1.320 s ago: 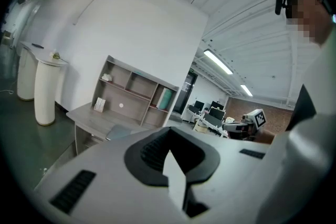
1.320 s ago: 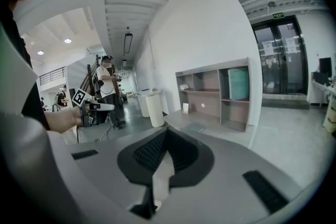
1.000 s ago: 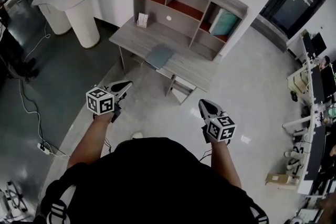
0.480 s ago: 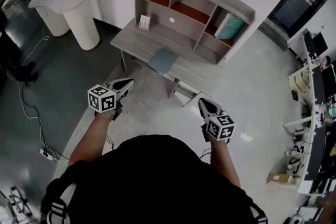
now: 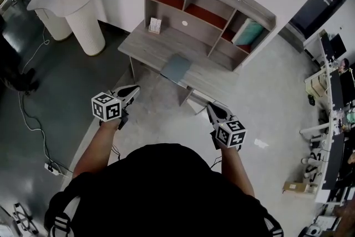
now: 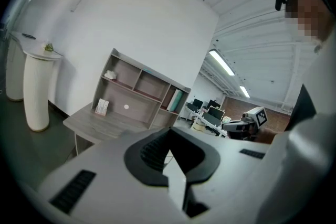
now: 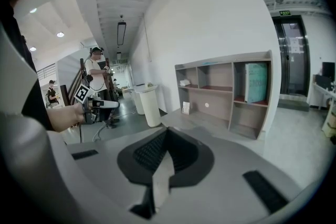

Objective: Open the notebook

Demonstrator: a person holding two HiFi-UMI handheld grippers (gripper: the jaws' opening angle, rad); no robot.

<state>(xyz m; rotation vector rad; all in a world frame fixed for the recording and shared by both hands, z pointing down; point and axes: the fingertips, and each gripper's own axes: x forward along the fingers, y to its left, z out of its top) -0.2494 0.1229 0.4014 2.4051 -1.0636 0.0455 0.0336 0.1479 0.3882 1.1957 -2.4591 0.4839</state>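
Note:
A grey-blue notebook (image 5: 176, 67) lies closed on the front part of the grey desk (image 5: 150, 41), which carries a shelf unit (image 5: 208, 5). Both grippers are held in the air over the floor, well short of the desk. My left gripper (image 5: 133, 90) points toward the desk's left leg, jaws shut and empty. My right gripper (image 5: 213, 109) points at the desk's right end, also shut with nothing in it. In the left gripper view the shut gripper (image 6: 169, 136) covers the desk's front. The right gripper view shows its own shut gripper (image 7: 167, 136) in front of the desk (image 7: 210, 122).
A white pedestal table (image 5: 77, 8) stands left of the desk. Cables (image 5: 33, 119) and a power strip (image 5: 52, 166) lie on the dark floor at left. A teal book (image 5: 248, 32) stands in the shelf. Office desks (image 5: 333, 86) line the right. People (image 7: 97, 78) stand far off.
The person has walked toward the desk, which now sits nearer and lower in the head view. Both grippers came forward with the body and stayed shut.

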